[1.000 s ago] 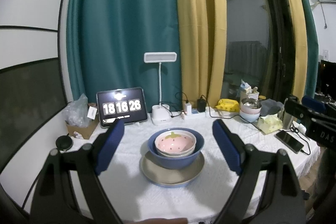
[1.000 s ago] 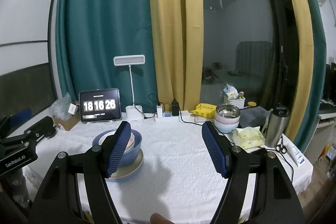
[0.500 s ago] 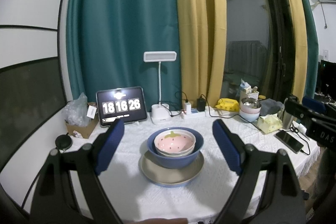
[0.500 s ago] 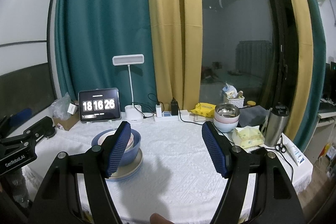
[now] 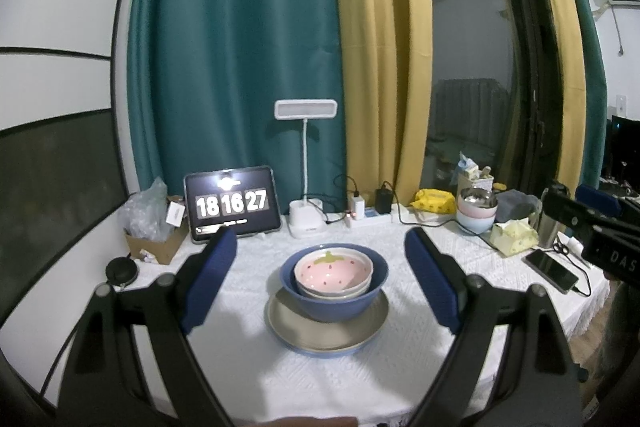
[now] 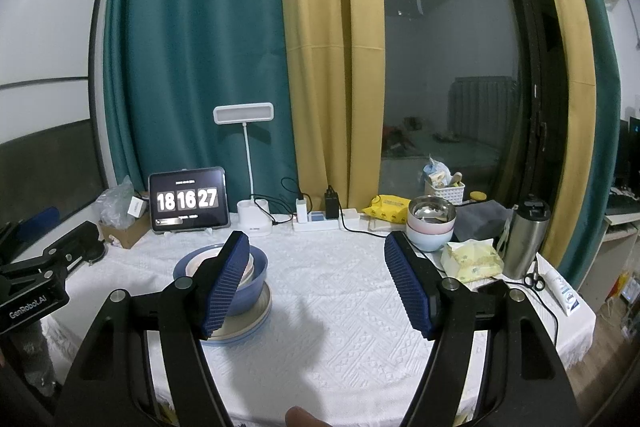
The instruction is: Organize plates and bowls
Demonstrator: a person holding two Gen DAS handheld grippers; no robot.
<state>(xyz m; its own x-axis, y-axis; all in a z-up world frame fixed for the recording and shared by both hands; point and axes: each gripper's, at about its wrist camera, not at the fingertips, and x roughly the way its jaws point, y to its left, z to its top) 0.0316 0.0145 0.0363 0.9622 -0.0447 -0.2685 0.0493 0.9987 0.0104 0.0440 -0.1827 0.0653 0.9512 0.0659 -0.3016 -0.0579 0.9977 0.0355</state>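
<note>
Sitting at centre frame in the left wrist view, a strawberry-patterned bowl (image 5: 333, 270) nests inside a blue bowl (image 5: 334, 293) on a grey plate (image 5: 327, 327) on the white-clothed desk (image 5: 256, 355); the left gripper (image 5: 320, 279) is spread wide, holding nothing; the right gripper (image 6: 316, 283) likewise gapes empty, the stack at its left; more stacked bowls (image 6: 431, 227) stand at middle right.
</note>
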